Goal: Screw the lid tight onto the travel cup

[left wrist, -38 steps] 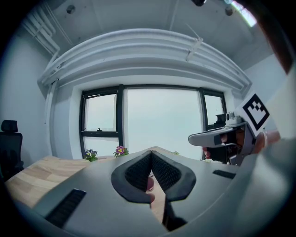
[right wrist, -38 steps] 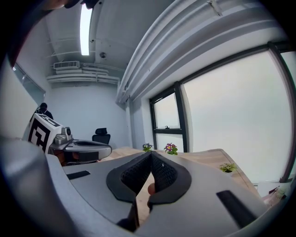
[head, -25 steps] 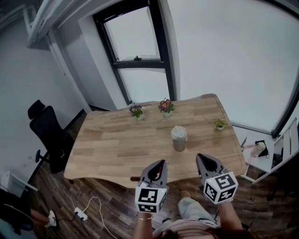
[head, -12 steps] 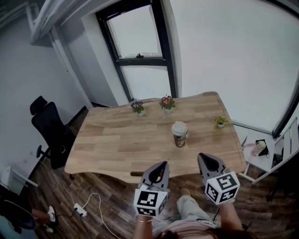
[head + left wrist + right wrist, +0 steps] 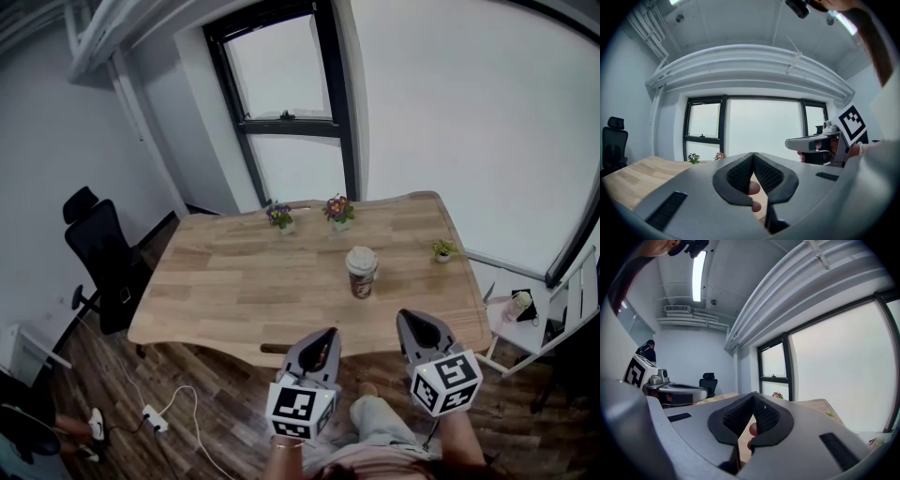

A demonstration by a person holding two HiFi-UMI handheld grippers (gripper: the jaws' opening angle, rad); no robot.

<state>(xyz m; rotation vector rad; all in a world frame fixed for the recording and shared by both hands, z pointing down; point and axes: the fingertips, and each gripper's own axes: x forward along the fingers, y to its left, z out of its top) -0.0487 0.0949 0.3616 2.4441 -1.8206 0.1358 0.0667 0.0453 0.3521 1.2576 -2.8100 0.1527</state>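
With the travel cup (image 5: 361, 273) upright near the middle of the table (image 5: 225, 295), lid (image 5: 360, 260) on top, and the left gripper (image 5: 325, 335) and right gripper (image 5: 406, 319) both closed on nothing, well apart from it, I would open them before reaching.

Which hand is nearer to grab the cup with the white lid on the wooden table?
Right, but only just. The white-lidded brown travel cup stands between both grippers, and the right gripper pokes slightly further forward toward it than the left gripper. Both have their fingers shut and empty.
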